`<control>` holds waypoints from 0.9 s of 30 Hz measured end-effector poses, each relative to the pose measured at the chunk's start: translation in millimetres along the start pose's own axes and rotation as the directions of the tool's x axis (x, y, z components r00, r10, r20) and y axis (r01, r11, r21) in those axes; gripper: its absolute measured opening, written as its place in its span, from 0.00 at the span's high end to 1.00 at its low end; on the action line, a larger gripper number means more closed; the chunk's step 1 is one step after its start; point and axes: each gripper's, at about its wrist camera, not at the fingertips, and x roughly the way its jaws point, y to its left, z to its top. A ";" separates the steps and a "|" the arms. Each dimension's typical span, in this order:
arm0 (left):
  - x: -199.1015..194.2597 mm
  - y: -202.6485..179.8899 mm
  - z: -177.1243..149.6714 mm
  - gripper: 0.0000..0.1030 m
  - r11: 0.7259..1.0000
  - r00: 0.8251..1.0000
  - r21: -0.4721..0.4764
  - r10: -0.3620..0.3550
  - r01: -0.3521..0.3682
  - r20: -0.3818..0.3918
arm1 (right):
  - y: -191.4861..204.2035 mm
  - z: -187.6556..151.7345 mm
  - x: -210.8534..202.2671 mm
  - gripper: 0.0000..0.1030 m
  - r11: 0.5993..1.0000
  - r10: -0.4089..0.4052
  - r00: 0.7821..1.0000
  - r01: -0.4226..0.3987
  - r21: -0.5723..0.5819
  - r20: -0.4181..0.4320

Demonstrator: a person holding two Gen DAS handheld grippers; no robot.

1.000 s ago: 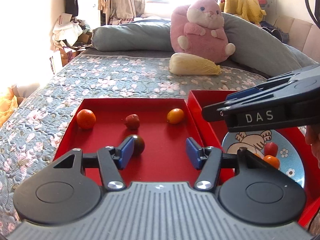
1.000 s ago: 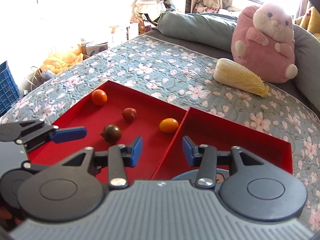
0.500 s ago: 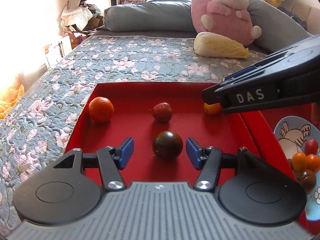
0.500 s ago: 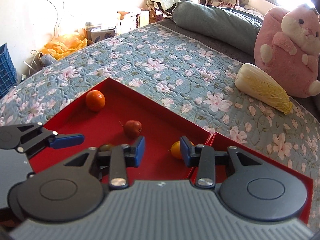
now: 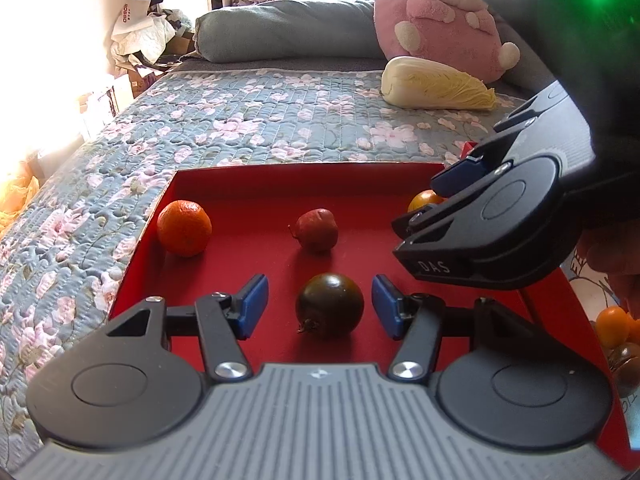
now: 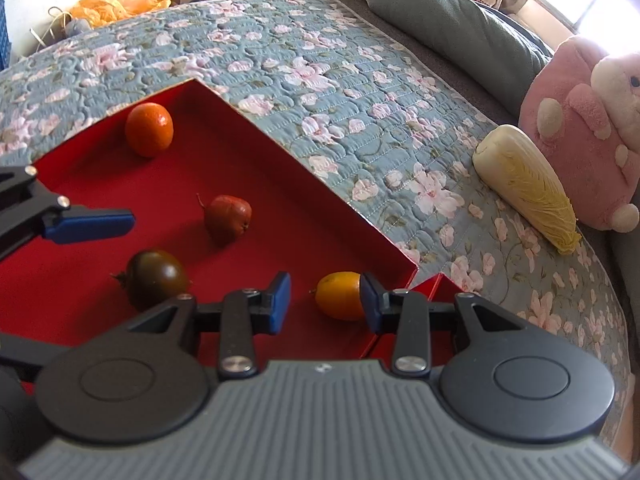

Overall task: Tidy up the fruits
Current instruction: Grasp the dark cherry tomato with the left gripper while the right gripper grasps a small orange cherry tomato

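Observation:
A red tray (image 5: 248,184) on the bed holds an orange mandarin (image 5: 184,228), a small red fruit (image 5: 316,229), a dark tomato (image 5: 330,305) and a yellow-orange tomato (image 6: 340,295). My left gripper (image 5: 318,310) is open, with its jaws on either side of the dark tomato and not touching it. My right gripper (image 6: 323,300) is open, its jaws around the yellow-orange tomato in the tray's far right corner. In the left wrist view the right gripper's body hides most of that tomato (image 5: 424,200). A left finger (image 6: 92,224) shows in the right wrist view.
A second red tray to the right holds a blue plate with several small tomatoes (image 5: 612,320). A napa cabbage (image 5: 434,84), a pink plush toy (image 5: 444,16) and a grey bolster pillow (image 5: 288,28) lie farther back on the floral quilt (image 5: 240,120).
Both grippers moved forward and lower into the tray. The left now brackets the dark tomato more closely; the right swung over to bracket the yellow-orange tomato.

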 end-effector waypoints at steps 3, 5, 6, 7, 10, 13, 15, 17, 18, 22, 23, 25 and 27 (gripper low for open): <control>4.3 2.2 0.3 0.39 1.000 1.000 -0.012 -0.013 0.012 -0.010 | -1.0 0.2 5.3 0.59 1.000 -0.027 1.000 0.027 -0.015 -0.007; 6.4 1.5 0.9 0.40 1.000 1.000 -0.011 -0.021 0.021 -0.011 | -3.2 1.0 8.1 0.59 0.999 -0.036 0.999 0.036 -0.013 -0.009; 7.9 0.8 1.3 0.40 1.000 1.000 -0.009 -0.023 0.023 -0.012 | -2.9 1.3 9.5 0.59 0.999 -0.041 0.999 0.041 -0.023 -0.007; 9.4 0.2 1.5 0.40 1.000 1.000 -0.009 -0.026 0.025 -0.013 | -1.5 1.8 10.8 0.59 0.998 -0.050 0.999 0.049 -0.037 -0.008; 14.5 -0.3 1.9 0.43 0.999 0.999 -0.014 -0.036 0.035 -0.017 | 2.7 1.6 14.3 0.61 0.994 -0.075 0.997 0.074 -0.080 -0.005; 19.3 0.2 1.5 0.46 0.999 0.999 -0.020 -0.042 0.041 -0.029 | -1.3 2.1 14.3 0.68 0.995 -0.081 0.997 0.081 -0.065 0.006; 21.4 0.2 0.9 0.46 0.999 0.999 -0.017 -0.033 0.032 -0.027 | -2.5 1.8 14.3 0.68 0.995 -0.080 0.997 0.080 -0.062 0.012; 23.5 0.1 1.7 0.46 1.000 0.999 -0.013 -0.027 0.027 -0.026 | -0.1 0.8 15.5 0.68 0.993 -0.085 0.996 0.086 -0.076 0.014; 24.1 0.3 1.9 0.46 1.000 0.999 -0.014 -0.027 0.027 -0.024 | 1.1 0.3 16.0 0.68 0.993 -0.089 0.996 0.090 -0.082 0.016; 24.3 2.4 1.8 0.58 0.999 0.999 -0.018 -0.035 0.034 -0.007 | 1.1 0.1 15.3 0.68 0.992 -0.090 0.996 0.092 -0.086 0.019; 24.1 3.4 2.0 0.58 0.999 0.999 -0.025 -0.032 0.031 -0.006 | 0.3 0.2 14.7 0.68 0.993 -0.087 0.996 0.088 -0.082 0.021; 23.8 4.6 1.7 0.59 0.999 1.000 -0.030 -0.027 0.027 -0.002 | -1.3 0.0 12.6 0.68 0.995 -0.073 0.997 0.075 -0.070 0.024; 23.4 5.4 2.0 0.59 0.999 1.000 -0.032 -0.023 0.023 -0.002 | -2.8 -0.8 9.8 0.68 0.997 -0.056 0.998 0.057 -0.053 0.027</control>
